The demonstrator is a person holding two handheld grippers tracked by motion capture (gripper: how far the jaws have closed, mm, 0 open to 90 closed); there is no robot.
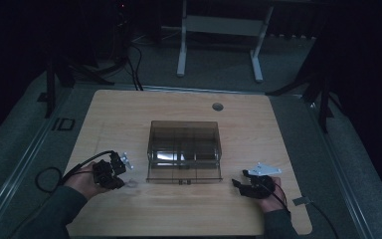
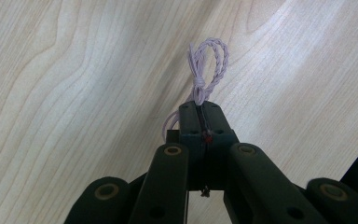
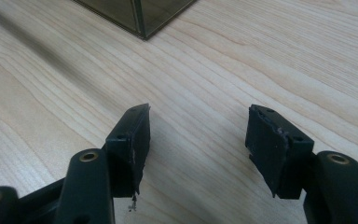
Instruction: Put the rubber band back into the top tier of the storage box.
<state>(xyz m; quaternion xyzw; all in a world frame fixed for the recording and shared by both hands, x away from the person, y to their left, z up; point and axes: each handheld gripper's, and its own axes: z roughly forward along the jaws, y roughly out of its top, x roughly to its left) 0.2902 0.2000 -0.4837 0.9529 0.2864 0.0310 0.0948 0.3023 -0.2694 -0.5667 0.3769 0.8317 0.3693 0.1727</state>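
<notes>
Pale lilac cord (image 2: 207,65), twisted and knotted into a small double loop, pinched at its knotted end in the left gripper (image 2: 200,109). Loop projecting beyond the jaw tips, just above the bare wooden table (image 2: 74,93); a loose strand trailing out on one side of the jaws. Located in the high view at the near left of the table, beside the left gripper (image 1: 110,172), to the left of the smoked clear compartment box (image 1: 184,152) standing at the centre.

Risks noted, as judgement only. Grip taken on a thin, soft cord close to the knot: any slackening of the jaws likely to let it slip out and drop to the table. Trailing strand liable to catch on a jaw tip or on the box rim during transfer, pulling the loop askew or out of the hold. Compartments narrow and walls hard to read through the tinted plastic: risk of release into the wrong cell or onto a divider. Dim lighting adding to that uncertainty.

Left fingers pressed fully together, cord clamped between the pads. Right gripper (image 3: 196,133) resting low over the table near the box's front right corner, fingers (image 3: 133,135) spread wide, nothing between them, no contact with the box.
</notes>
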